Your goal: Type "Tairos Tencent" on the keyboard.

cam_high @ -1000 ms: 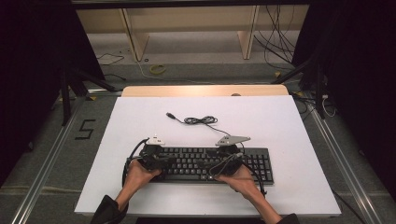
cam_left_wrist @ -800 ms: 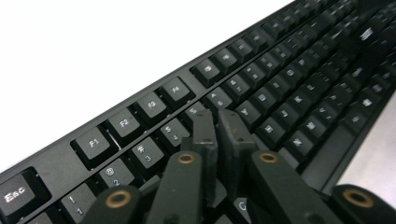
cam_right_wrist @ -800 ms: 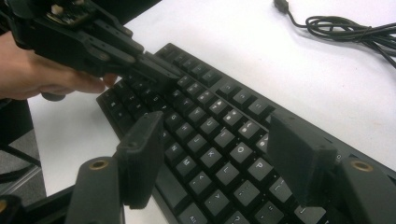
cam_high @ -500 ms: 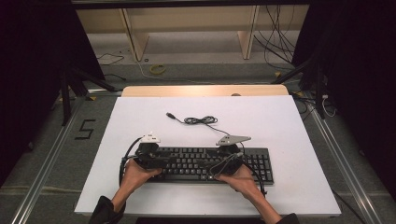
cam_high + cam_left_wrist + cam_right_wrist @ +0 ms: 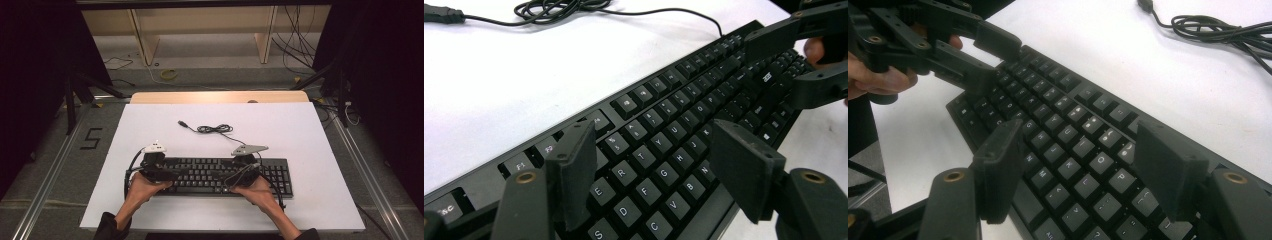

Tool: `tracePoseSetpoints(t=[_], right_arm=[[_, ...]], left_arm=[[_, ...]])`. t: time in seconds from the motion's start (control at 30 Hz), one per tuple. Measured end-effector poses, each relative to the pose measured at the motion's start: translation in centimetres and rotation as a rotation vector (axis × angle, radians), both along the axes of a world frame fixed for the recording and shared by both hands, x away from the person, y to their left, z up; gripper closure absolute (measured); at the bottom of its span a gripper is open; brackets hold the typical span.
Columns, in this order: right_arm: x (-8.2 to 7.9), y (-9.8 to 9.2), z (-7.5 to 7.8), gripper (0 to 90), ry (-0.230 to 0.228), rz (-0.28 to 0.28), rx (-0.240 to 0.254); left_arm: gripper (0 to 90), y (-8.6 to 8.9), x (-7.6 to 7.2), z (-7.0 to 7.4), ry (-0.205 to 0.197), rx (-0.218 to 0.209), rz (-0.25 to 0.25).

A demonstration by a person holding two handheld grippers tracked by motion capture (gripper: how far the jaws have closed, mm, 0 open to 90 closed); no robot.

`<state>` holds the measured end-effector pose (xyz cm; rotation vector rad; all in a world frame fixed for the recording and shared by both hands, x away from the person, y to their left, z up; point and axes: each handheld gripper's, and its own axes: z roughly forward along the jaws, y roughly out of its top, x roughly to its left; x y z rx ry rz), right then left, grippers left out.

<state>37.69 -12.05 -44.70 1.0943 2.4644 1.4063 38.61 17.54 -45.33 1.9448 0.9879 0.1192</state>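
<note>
High view: keyboard (image 5: 220,175) near counter's front edge. My left gripper (image 5: 651,170) view reads R, T, G; both jaws gape, holding nothing, left's just opened.

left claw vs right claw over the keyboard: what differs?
The left claw is over the keyboard's left letter keys, the right claw over its right letter keys. The left claw carries a white top piece; the right claw carries a grey three-cornered plate. The left claw's jaws have just been opening, with nothing gripped between them. Shared: both are open, black-jawed, and gripping nothing.
</note>
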Motion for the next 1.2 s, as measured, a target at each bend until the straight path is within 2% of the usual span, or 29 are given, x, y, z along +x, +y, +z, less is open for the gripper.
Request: tracePoseSetpoints(t=[0.23,0.63,1.2], right_arm=[[0.1,0.1,-0.1,37.8,0.001,-0.005,-0.002],[0.4,0.1,-0.2,40.2,-0.003,-0.014,-0.009],[1.1,0.6,-0.6,53.6,0.005,-0.016,-0.046]], left_arm=[[32.9,0.5,-0.4,0.2,-0.006,-0.022,0.005],[32.0,1.1,-1.1,0.4,-0.012,-0.036,0.007],[31.6,1.6,-1.9,0.2,-0.012,-0.042,0.012]])
